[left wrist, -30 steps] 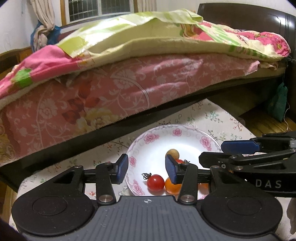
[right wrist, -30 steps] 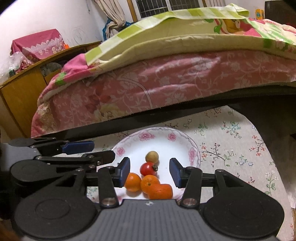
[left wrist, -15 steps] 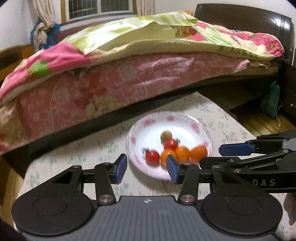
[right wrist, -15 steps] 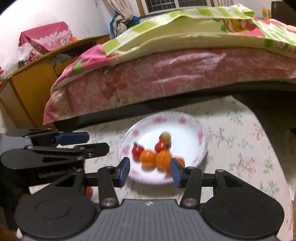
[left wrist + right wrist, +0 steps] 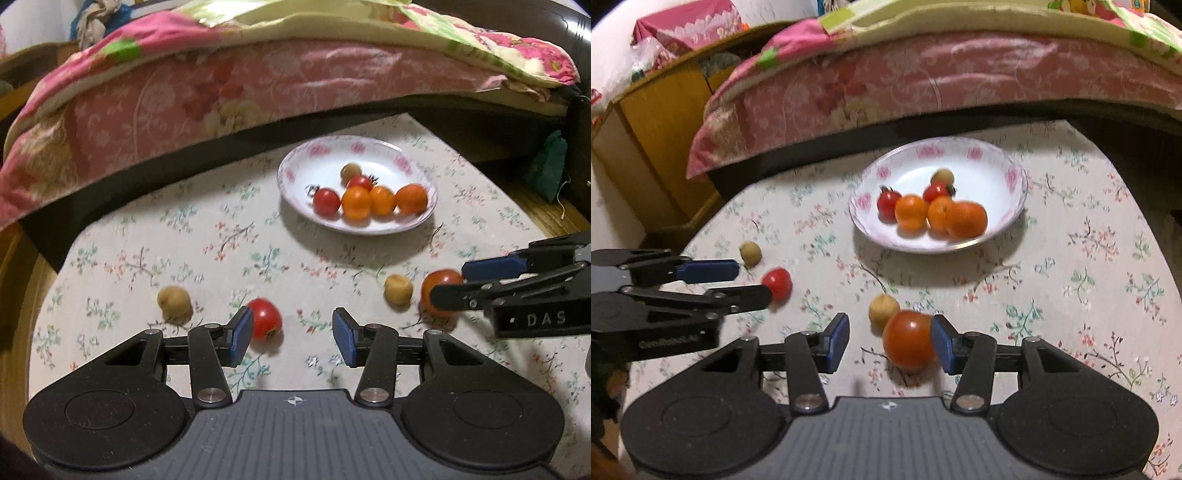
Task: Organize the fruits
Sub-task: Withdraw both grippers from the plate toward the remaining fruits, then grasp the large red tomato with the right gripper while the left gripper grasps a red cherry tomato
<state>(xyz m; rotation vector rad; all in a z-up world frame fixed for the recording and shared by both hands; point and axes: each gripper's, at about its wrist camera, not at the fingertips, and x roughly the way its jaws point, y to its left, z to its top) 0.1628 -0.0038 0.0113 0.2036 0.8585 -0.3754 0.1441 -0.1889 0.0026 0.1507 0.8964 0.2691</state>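
A white flowered plate (image 5: 295, 162) (image 5: 979, 170) holds tomatoes, oranges and one tan fruit. Loose on the flowered tablecloth lie two red tomatoes and two tan fruits. My left gripper (image 5: 292, 334) (image 5: 753, 282) is open just above the cloth, with the small tomato (image 5: 264, 323) (image 5: 777, 282) beside its left pad and a tan fruit (image 5: 173, 302) (image 5: 750, 253) to its left. My right gripper (image 5: 890, 341) (image 5: 461, 282) is open. The bigger tomato (image 5: 908, 339) (image 5: 439, 291) lies between its fingers against the right pad, clear of the left pad. The other tan fruit (image 5: 882, 308) (image 5: 398, 290) sits just beyond.
A bed with a pink flowered cover (image 5: 258, 85) runs along the table's far side. A wooden cabinet (image 5: 665, 122) stands at the left. The round table's edge (image 5: 48, 280) curves close on the left. A green bag (image 5: 546, 166) hangs at the right.
Both grippers drew back from the plate toward the near side of the table and tilted down. The plate now looks farther off, and the loose tomatoes and tan fruits have come into view.
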